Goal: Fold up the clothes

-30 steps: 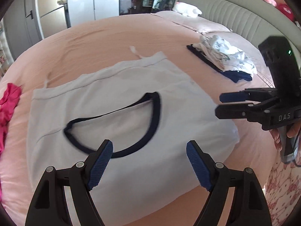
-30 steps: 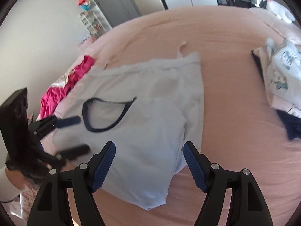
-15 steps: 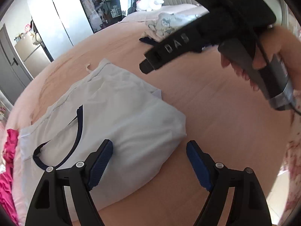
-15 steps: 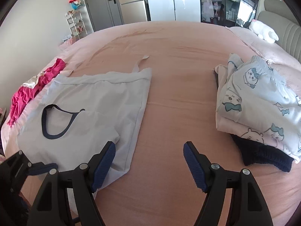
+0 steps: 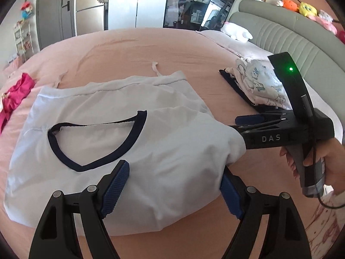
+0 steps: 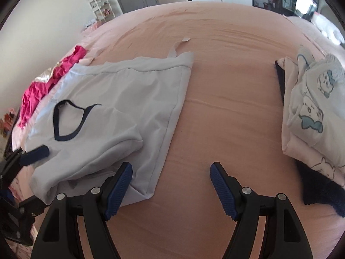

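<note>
A pale blue shirt with a navy neckline lies partly folded on the pink bed; it also shows in the right wrist view. My left gripper is open, its jaws straddling the shirt's near folded edge. My right gripper is open and empty, just past the shirt's right near corner. In the left wrist view the right gripper sits at the shirt's right edge, its lower finger hidden by cloth.
A stack of folded clothes, white cartoon print on navy, lies to the right. A crumpled magenta garment is at the bed's left edge. Grey headboard with plush toys behind.
My left gripper swung back to face the shirt and moved onto its near edge. My right gripper dropped from over the bed's middle down to the shirt's right edge.
</note>
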